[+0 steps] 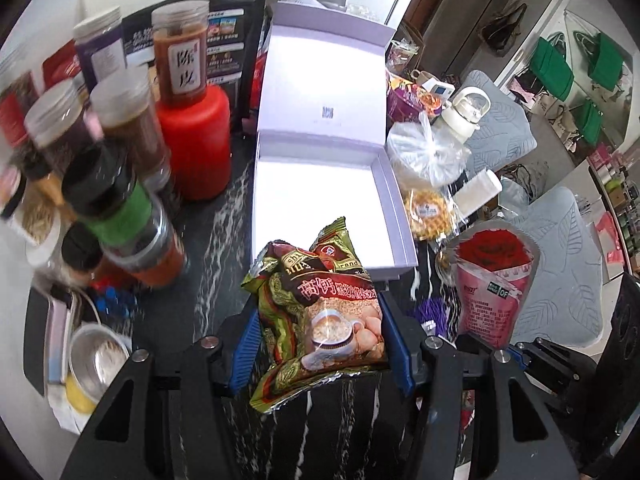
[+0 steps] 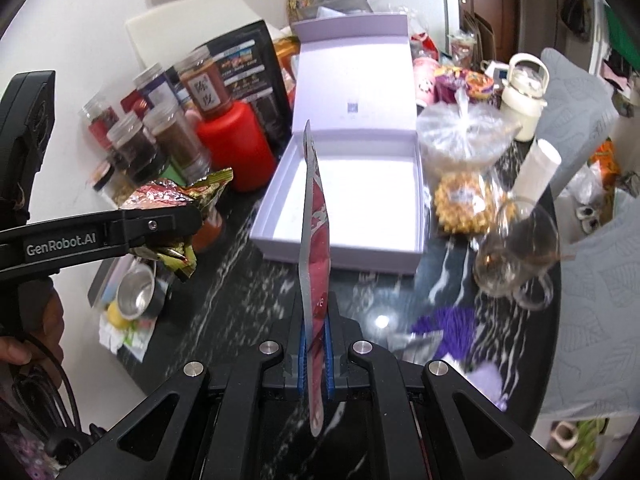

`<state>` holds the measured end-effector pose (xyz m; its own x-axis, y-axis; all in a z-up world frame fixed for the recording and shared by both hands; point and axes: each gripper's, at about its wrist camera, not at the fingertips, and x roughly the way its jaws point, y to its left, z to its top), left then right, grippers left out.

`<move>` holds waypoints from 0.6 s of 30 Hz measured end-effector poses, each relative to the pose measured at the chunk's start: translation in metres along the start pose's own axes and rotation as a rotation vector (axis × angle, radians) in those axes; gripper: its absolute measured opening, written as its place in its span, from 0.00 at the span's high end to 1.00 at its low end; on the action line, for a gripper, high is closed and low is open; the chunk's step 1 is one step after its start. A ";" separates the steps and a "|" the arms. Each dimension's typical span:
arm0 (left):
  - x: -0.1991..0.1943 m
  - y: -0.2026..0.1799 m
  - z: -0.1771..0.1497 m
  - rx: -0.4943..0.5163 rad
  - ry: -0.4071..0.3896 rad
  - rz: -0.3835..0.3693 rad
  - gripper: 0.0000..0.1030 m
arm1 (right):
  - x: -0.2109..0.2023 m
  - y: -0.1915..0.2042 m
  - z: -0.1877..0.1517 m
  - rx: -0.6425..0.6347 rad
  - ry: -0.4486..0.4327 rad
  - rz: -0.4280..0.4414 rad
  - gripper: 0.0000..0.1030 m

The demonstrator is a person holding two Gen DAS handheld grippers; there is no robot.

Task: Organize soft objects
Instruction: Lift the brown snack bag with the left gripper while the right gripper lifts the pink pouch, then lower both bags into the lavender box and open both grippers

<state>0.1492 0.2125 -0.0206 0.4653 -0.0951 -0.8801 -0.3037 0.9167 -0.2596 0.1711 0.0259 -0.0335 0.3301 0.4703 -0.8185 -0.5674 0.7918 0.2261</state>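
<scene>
Your left gripper [image 1: 320,340] is clamped on the oat packet [image 1: 320,300], its blue pads pressing both sides; the packet hangs above the dark table [image 1: 224,216], just short of the box's near wall. Your right gripper [image 2: 314,354] is pinched tight on the red pouch [image 2: 316,216], held edge-on and upright, its top reaching over the box's near left part.

The white box [image 2: 280,236] lies at 12 o'clock from both grippers, lid [image 2: 352,80] standing open at the back, floor bare, all four walls in sight. Open table runs between you and its near wall.

At 9 to 11 o'clock stand the jars [image 1: 132,128] and a red bottle [image 1: 196,144], close to the box's left wall. At 1 to 2 o'clock lie a knotted plastic bag [image 2: 460,132] and a waffle pack [image 2: 464,200] beside the right wall; a glass mug [image 2: 516,248] lies tilted at 3 o'clock, purple beads [image 2: 448,324] nearer you.

The pouch's face is unreadable edge-on from the right wrist. The jars are blurred, and the packet's lower end is partly hidden by the fingers.
</scene>
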 end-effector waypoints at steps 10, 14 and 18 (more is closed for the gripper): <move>0.015 0.011 0.055 0.028 -0.019 -0.007 0.47 | 0.017 -0.007 0.050 -0.006 -0.031 -0.035 0.93; 0.026 0.014 0.073 0.037 -0.018 -0.008 0.47 | 0.030 -0.010 0.070 -0.007 -0.033 -0.045 0.93; 0.035 0.017 0.089 0.048 -0.023 -0.003 0.47 | 0.045 -0.014 0.087 -0.009 -0.030 -0.048 0.93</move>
<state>0.2348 0.2595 -0.0205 0.4849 -0.0894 -0.8700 -0.2620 0.9343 -0.2419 0.2592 0.0696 -0.0275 0.3797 0.4432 -0.8121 -0.5568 0.8104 0.1819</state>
